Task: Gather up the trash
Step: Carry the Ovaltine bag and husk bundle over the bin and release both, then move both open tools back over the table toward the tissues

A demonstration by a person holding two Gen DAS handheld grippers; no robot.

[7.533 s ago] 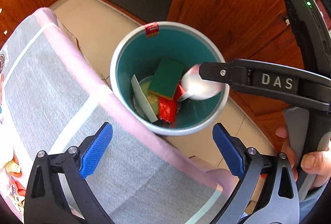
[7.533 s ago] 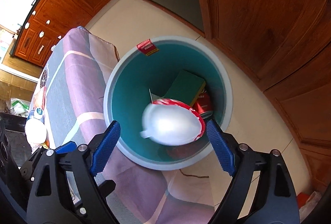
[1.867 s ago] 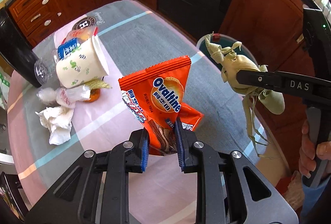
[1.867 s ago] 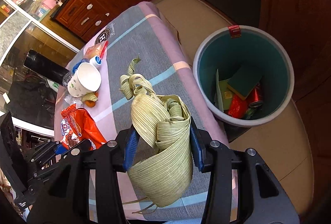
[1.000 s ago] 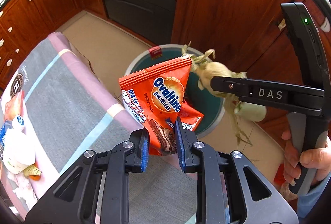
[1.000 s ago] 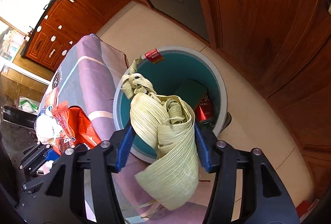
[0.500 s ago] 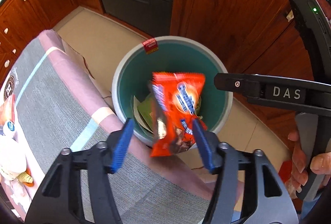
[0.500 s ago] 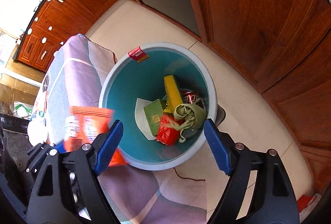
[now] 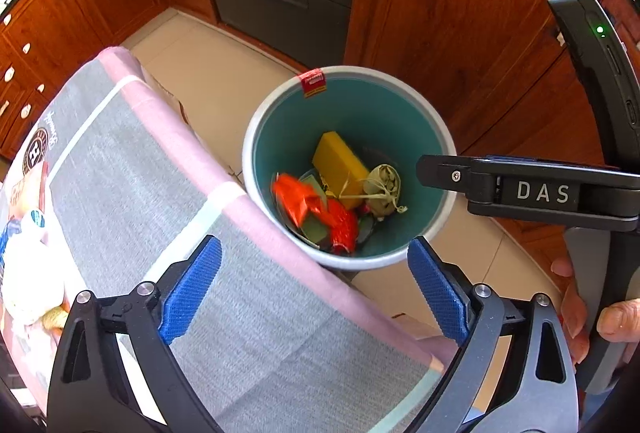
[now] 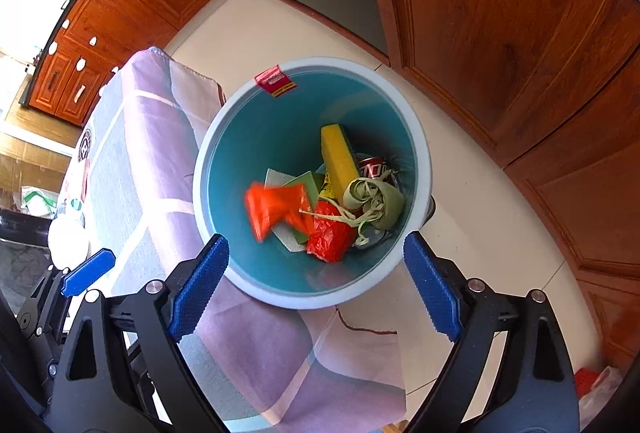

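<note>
A teal bin with a pale rim [image 9: 448,153] [image 10: 420,137] stands on the floor beside the table. In it lie a yellow sponge [image 9: 338,163] [image 10: 338,153], corn husks [image 9: 384,185] [image 10: 376,199], a red can [image 10: 372,165] and red wrappers [image 9: 342,223]. The orange Ovaltine packet [image 9: 294,195] [image 10: 276,207] is blurred inside the bin. My left gripper [image 9: 314,289] is open and empty above the table edge. My right gripper [image 10: 316,285] is open and empty above the bin; it shows from the side in the left wrist view [image 9: 528,193].
The table [image 9: 132,169] [image 10: 144,153] has a grey and pink cloth. A white cup and other litter [image 9: 24,273] lie at its far left. Wooden cabinets [image 9: 460,13] and a dark oven stand behind the bin on a beige floor.
Both grippers opened over the bin. The corn husks fell in first, then the orange packet left my left gripper and is now down in the bin.
</note>
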